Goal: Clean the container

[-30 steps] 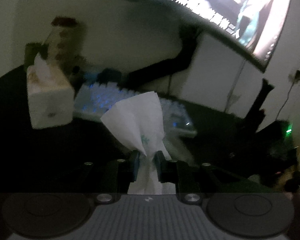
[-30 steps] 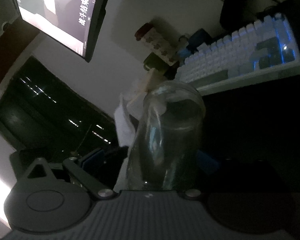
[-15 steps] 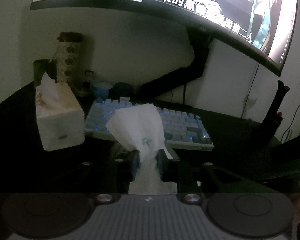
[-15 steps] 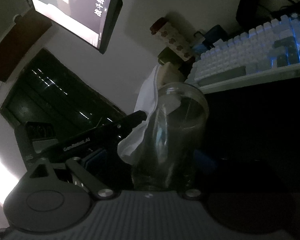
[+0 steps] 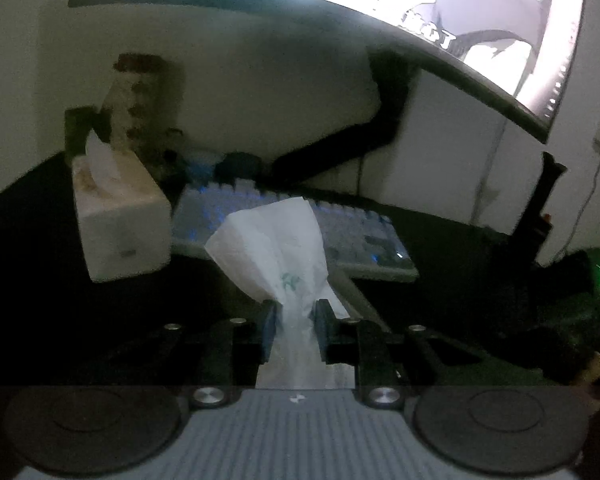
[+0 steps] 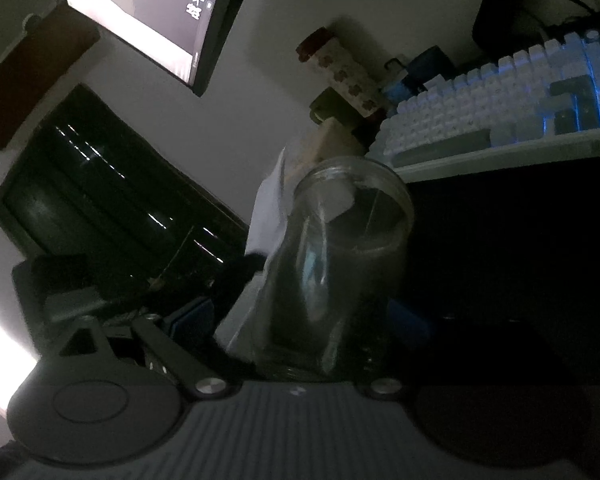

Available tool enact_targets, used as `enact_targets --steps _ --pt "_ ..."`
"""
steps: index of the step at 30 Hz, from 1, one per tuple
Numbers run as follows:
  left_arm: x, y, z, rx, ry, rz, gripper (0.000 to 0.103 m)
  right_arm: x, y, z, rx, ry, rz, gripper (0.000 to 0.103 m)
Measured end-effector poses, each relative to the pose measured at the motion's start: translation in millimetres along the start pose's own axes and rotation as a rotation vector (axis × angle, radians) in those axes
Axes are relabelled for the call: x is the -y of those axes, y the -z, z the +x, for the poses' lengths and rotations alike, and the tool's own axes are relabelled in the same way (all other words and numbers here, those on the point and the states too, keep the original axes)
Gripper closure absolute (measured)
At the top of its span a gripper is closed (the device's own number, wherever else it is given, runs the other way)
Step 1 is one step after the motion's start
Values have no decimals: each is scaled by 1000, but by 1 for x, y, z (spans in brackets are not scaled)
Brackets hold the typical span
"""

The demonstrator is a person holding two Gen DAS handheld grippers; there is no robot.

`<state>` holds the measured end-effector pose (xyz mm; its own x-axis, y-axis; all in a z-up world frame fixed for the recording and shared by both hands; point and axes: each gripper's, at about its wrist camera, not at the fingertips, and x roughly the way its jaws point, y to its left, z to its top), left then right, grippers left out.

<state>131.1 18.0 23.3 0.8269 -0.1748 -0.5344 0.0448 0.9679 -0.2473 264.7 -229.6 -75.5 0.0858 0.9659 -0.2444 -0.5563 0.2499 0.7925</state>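
In the left wrist view, a white tissue box stands toward the table's left edge, with 1 sheet poking from its top. Behind it, near the far edge against the wall, a tall patterned canister with a dark lid rises beside a darker cup. Just right of the box, a backlit keyboard lies along the far side, under a curved monitor on a dark arm. The left claw is closed on a white tissue, pinched at its bunched neck between the 2 blue pads, with the loose end fanning out above the table in front of the keyboard.

In the right wrist view, the tissue shows as a pale fold just left of a clear glass jar. The jar sits between the right claw's 2 blue-padded fingers, held tilted with its open mouth pointing away toward the keyboard, off the table's dark surface. The right claw grips the jar by its sides near the base.
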Motion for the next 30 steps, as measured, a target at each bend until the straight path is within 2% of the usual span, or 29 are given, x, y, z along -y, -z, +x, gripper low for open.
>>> enact_targets --steps 5,9,17,20,25,30 --pt "-5 -11 13 12 -27 -7 85 -2 1 -1 11 11 -16 5" --pt "-7 -6 10 8 -2 -20 85 -3 1 -1 12 10 -10 0" --pt "-13 18 4 -39 62 -55 85 4 -1 -2 12 60 41 0" --pt "-18 14 10 -48 81 -87 85 6 -2 -3 31 86 46 0" --pt "-14 1 14 -34 90 -88 85 5 -1 -2 22 80 39 0" --pt "-3 -13 22 -17 64 -56 85 -4 2 -2 40 83 -26 0"
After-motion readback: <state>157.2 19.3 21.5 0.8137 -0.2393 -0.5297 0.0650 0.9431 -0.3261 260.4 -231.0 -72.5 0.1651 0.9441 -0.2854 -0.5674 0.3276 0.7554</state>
